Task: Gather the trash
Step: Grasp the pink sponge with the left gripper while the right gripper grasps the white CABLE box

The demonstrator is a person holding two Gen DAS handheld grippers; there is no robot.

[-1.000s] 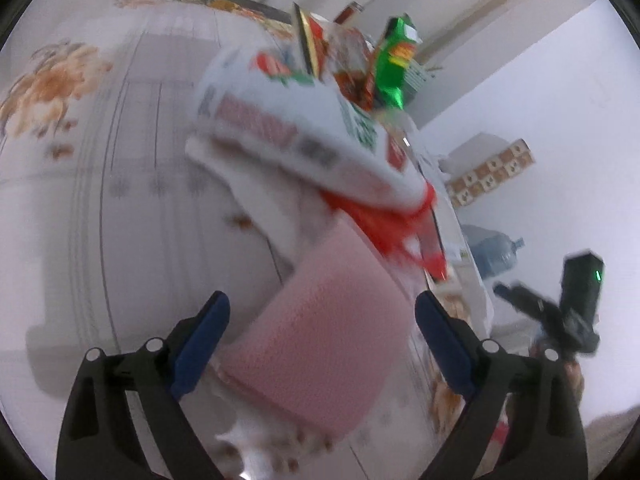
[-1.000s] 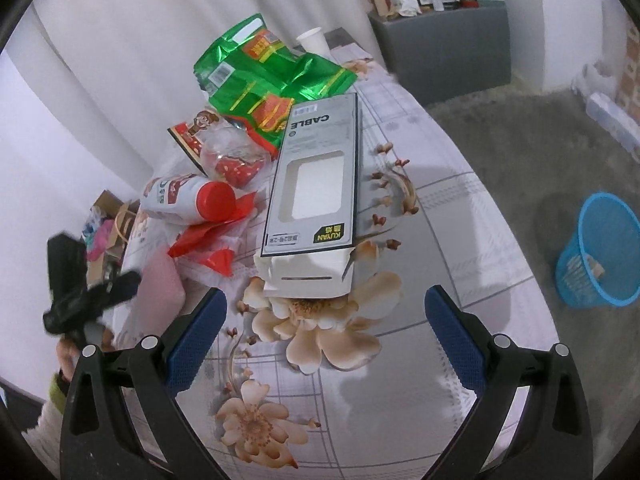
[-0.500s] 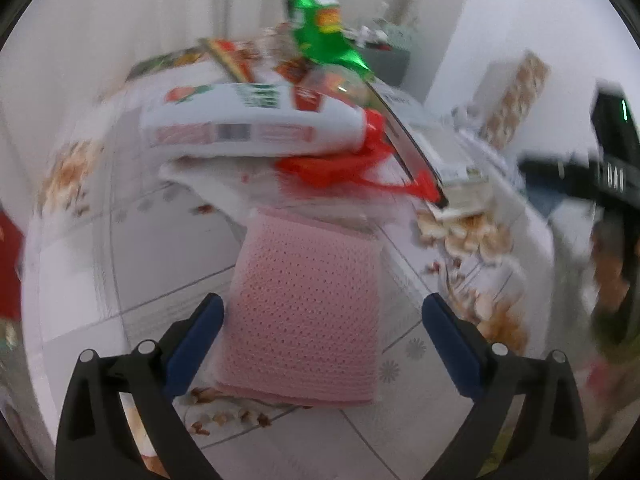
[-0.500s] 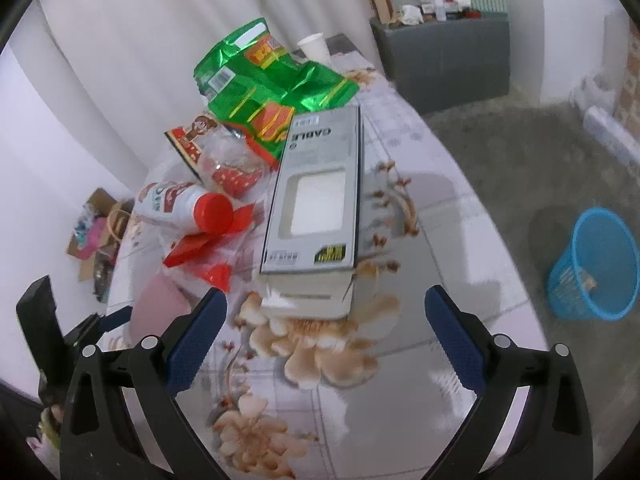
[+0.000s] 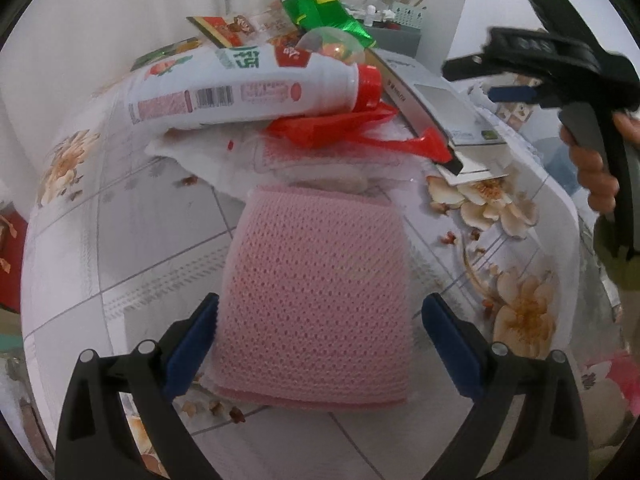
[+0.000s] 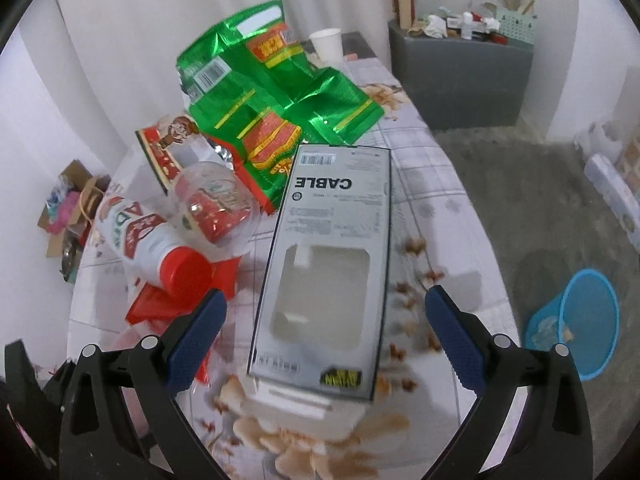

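- The floral table [image 5: 132,240] carries the litter heap; the blue bin [image 6: 588,320] stands on the floor, well apart.
- The right gripper [image 6: 326,328], jaws apart, now straddles the grey cable box [image 6: 328,276], a second ago further ahead.
- The left gripper [image 5: 320,340], jaws apart, straddles the pink cloth [image 5: 316,296], earlier tilted and blurred.
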